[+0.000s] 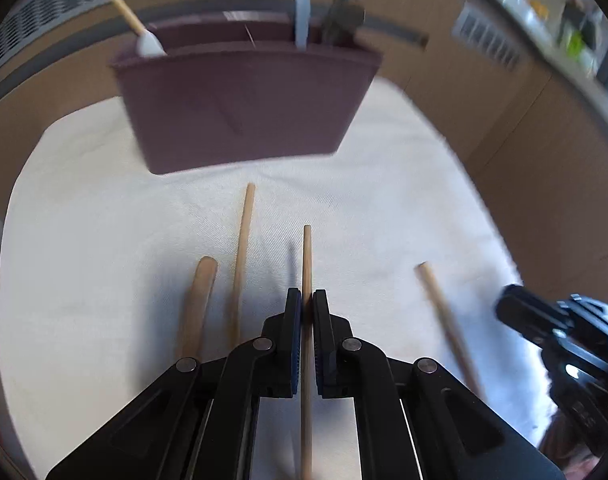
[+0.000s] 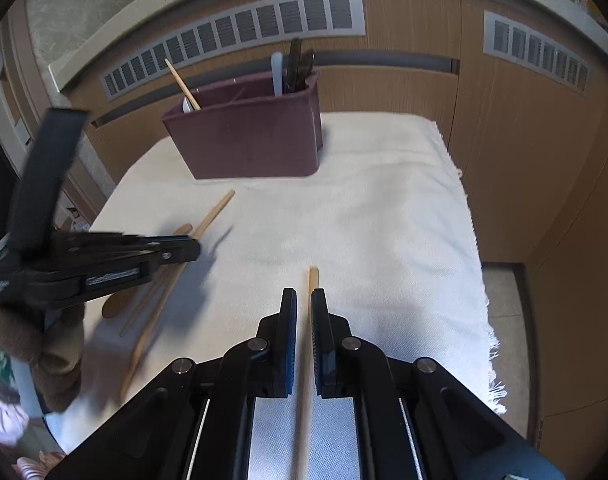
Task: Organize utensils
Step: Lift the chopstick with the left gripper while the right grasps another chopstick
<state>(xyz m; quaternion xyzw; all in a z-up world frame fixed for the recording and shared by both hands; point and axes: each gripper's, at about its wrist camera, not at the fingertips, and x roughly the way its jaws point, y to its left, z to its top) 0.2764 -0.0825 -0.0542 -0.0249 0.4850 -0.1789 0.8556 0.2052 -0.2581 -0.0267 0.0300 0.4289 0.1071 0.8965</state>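
White cloth-covered desk (image 2: 384,208), open room at right, frayed edge nearby. Maroon organizer (image 2: 248,140) upright at far side, some utensils already inside. Your left tool (image 1: 307,300) clamped on wooden stick (image 1: 306,256); your right tool (image 2: 303,300) clamped on another stick (image 2: 313,280). Spoon (image 1: 198,300), third stick (image 1: 243,240) loose on cloth. Next, likely: carry sticks to open compartment, clear rim.

No word, number or brand can be read anywhere. The left gripper (image 2: 184,250) has a small white mark on its black body at the left edge of the right wrist view, and it is too blurred to make out.
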